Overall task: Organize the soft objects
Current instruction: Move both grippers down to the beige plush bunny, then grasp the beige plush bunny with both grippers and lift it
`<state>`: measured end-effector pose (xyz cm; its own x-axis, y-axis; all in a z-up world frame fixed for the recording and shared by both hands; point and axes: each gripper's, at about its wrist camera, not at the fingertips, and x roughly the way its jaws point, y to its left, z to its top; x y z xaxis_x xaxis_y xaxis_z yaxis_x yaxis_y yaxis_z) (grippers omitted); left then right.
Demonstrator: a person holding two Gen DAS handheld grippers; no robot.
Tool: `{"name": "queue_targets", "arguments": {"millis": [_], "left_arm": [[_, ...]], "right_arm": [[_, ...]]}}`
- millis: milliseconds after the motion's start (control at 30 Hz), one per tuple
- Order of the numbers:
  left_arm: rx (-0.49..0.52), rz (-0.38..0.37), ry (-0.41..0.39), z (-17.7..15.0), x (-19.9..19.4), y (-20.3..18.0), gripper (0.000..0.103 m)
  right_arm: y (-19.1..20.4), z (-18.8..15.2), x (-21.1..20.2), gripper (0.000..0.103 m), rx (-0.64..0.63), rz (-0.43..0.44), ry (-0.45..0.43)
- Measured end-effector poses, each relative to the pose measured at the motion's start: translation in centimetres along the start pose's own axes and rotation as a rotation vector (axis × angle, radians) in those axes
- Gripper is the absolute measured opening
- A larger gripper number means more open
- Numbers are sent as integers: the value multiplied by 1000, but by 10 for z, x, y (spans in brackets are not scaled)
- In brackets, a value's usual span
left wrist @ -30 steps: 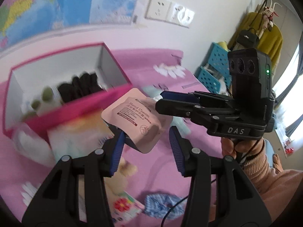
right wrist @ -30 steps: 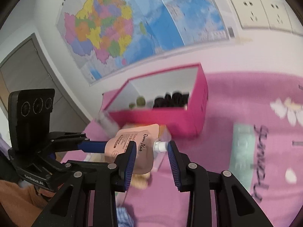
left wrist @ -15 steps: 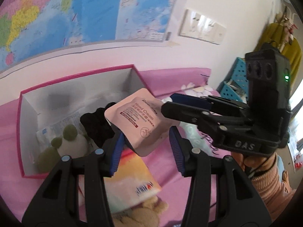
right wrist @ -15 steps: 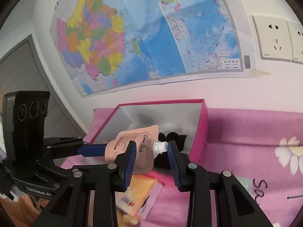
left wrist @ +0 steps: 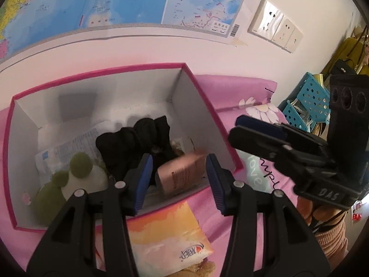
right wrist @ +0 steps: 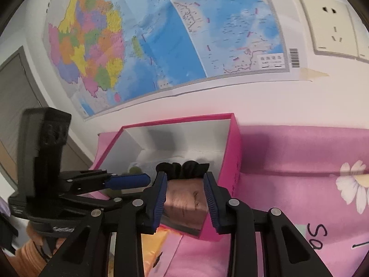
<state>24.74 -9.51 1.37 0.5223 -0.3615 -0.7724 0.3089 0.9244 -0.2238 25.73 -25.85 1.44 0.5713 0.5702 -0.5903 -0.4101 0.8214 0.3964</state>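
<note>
A pink hand-cream pouch (left wrist: 181,173) lies blurred inside the pink box (left wrist: 200,99), at its near right corner beside a black scrunchie (left wrist: 136,143). It also shows in the right wrist view (right wrist: 185,202). My left gripper (left wrist: 177,182) is open just above the box's near wall, with the pouch loose between its jaws. My right gripper (right wrist: 185,198) is open too, over the same corner; it shows from the side in the left wrist view (left wrist: 260,127). A green and white plush (left wrist: 69,180) and a white packet (left wrist: 69,147) lie in the box.
The box stands on a pink flowered cloth (right wrist: 299,173) against a wall with a map (right wrist: 161,34) and sockets (left wrist: 274,27). An orange packet (left wrist: 168,233) and a tan plush (left wrist: 198,269) lie in front of the box. Blue baskets (left wrist: 309,101) stand at the right.
Both grippers moved over the box and opened. The pouch, held up between them before, has dropped into the box's near right corner.
</note>
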Motion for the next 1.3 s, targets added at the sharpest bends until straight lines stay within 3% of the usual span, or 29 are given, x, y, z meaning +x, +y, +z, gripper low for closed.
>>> {"name": "queue_targets", "arguments": {"millis": [300, 600, 833, 1133, 1233, 1300], "left_arm": [[78, 9, -93, -32, -48, -10, 51], [73, -14, -184, -72, -103, -5, 56], [27, -26, -149, -112, -109, 8, 56], [-40, -43, -18, -155, -77, 19, 56], [-58, -50, 8, -164, -69, 21, 56], [-69, -45, 20, -168, -66, 23, 56]], "right_arm": [[14, -19, -32, 46, -26, 54, -13], [40, -41, -73, 55, -65, 151, -30], [59, -72, -81, 59, -94, 198, 35], [41, -133, -21, 59, 49, 220, 238], [37, -144, -9, 59, 88, 225, 262], [35, -149, -1, 66, 115, 247, 277]]}}
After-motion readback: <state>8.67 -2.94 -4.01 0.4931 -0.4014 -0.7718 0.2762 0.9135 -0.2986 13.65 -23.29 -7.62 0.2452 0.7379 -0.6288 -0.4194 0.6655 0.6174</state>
